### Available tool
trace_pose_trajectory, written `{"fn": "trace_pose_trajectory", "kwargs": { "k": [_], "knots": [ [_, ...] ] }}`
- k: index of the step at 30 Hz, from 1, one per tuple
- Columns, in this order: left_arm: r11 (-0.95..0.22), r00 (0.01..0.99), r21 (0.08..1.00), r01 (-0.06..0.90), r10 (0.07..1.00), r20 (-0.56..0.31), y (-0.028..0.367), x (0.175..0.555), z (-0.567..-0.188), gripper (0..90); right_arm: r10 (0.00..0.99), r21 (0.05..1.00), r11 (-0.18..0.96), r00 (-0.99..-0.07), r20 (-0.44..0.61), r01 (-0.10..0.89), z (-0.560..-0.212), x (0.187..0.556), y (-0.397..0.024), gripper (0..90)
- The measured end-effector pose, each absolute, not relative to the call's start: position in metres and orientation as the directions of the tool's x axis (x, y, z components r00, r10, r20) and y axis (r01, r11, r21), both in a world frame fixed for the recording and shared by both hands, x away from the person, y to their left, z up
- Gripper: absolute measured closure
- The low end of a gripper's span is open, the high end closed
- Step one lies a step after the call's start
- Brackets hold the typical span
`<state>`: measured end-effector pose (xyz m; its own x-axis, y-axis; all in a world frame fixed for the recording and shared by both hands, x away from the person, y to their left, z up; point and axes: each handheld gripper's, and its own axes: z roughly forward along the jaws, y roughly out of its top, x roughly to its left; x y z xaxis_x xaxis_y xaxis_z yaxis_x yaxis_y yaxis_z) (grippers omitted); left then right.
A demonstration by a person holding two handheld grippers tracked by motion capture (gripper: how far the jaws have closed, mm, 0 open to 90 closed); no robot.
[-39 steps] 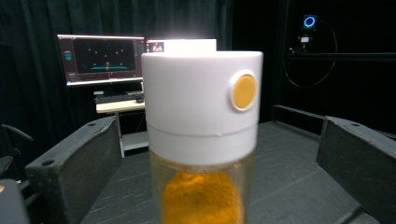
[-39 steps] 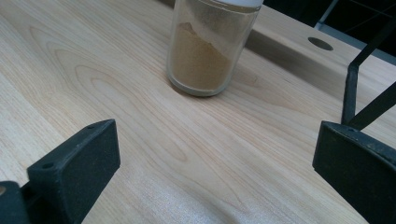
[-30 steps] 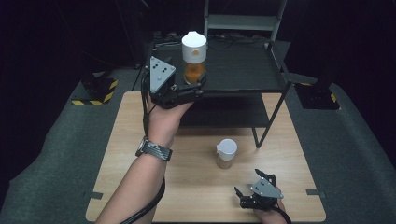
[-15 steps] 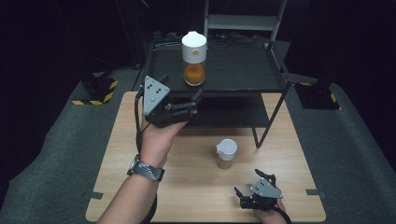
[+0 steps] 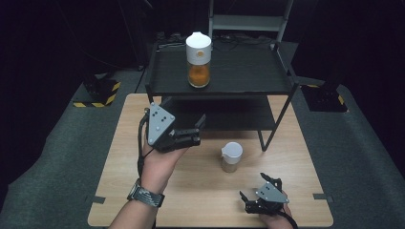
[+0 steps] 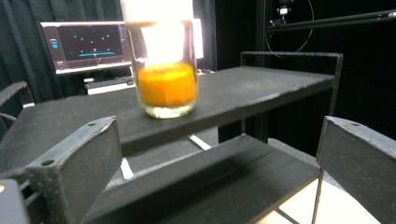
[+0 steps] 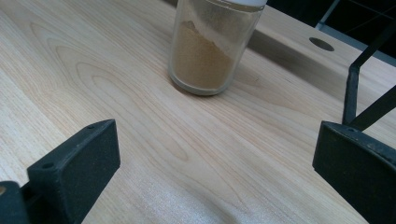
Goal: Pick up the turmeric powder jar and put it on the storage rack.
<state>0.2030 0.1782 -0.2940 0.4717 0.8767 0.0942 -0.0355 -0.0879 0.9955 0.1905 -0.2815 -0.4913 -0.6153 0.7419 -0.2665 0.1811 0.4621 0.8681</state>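
Withdrawing left gripper [image 5: 200, 125], jaws wide, from orange jar [image 5: 198, 59] at shelf [image 5: 248, 71] front edge: placement done; right gripper [image 5: 252, 199] wide.

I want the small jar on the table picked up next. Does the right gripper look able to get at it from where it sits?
Probably yes. The right gripper is open, and the small jar stands upright ahead of it on bare table with nothing between. The shelf leg stands off to one side.

Two spice jars: one with orange powder [image 5: 198, 53] on the shelf rack [image 5: 267, 81]; one with tan powder [image 5: 231, 156] on the surface [image 5: 200, 195]; two hand-held grippers, left [image 5: 191, 134] and right [image 5: 255, 199]; one wristwatch [image 5: 144, 195].
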Motion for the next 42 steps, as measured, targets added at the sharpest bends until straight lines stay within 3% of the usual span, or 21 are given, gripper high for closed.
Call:
{"fn": "trace_pose_trajectory", "kwargs": {
  "k": [42],
  "knots": [
    [-0.191,0.473,0.965,0.181,0.877,0.085,0.204,0.161,-0.454,0.3,0.738,0.858,0.483,-0.608,-0.293,0.172,-0.492,0.189,-0.277,0.0]
  ]
}}
